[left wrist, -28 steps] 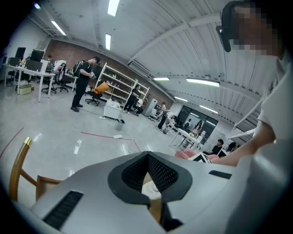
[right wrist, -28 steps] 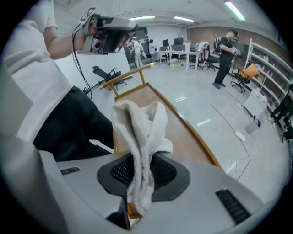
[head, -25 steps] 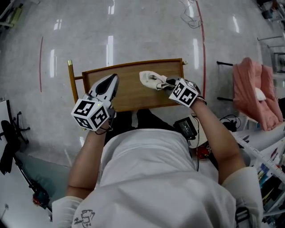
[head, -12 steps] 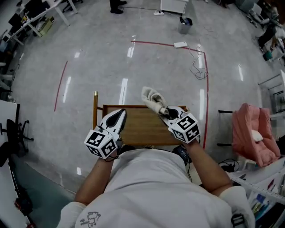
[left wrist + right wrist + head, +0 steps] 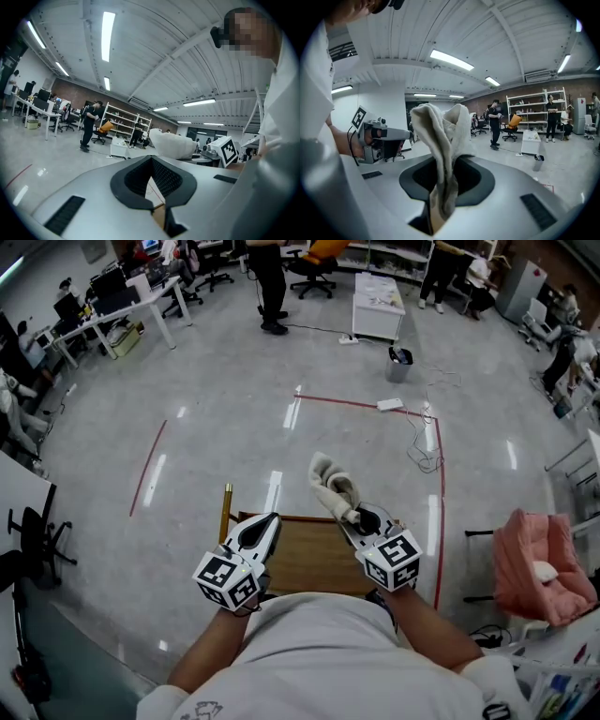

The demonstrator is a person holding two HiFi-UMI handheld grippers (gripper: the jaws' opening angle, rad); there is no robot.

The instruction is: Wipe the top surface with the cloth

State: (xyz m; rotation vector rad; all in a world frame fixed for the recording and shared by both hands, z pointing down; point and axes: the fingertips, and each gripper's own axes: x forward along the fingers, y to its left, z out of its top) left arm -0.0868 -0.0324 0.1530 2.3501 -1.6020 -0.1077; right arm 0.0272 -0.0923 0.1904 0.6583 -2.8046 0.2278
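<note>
Cloth (image 5: 334, 489), off-white and bunched, is pinched between the jaws of the right gripper (image 5: 351, 515). In the right gripper view the jaws are seen closed onto a narrow fold of it, and the rest stands up past the tips in a loose crumpled loop. The cloth is held off the wooden table (image 5: 311, 557). In the head view it is seen beyond the table's far edge, towards the right corner, with no part resting on the brown top. The left gripper (image 5: 270, 519) is held over the left part of the table, beside the right gripper but apart from it. Its jaws are pressed together at the tips, and nothing is gripped between them; only a thin slit of table and floor shows through in its own view. Both grippers are tilted upward, since ceiling lights and the far side of the room are recorded in both gripper views. Each gripper's marker cube is seen at the near edge of the table, close to the person's torso. The table top is bare in the part that shows. A red tape line (image 5: 438, 486) is noted on the grey floor (image 5: 206, 437), passing beyond the table and down its right side. A pink-covered object (image 5: 539, 563) stands well to the right of the table. Several people (image 5: 269, 277) are seen well beyond the table at the far side of the room.
</note>
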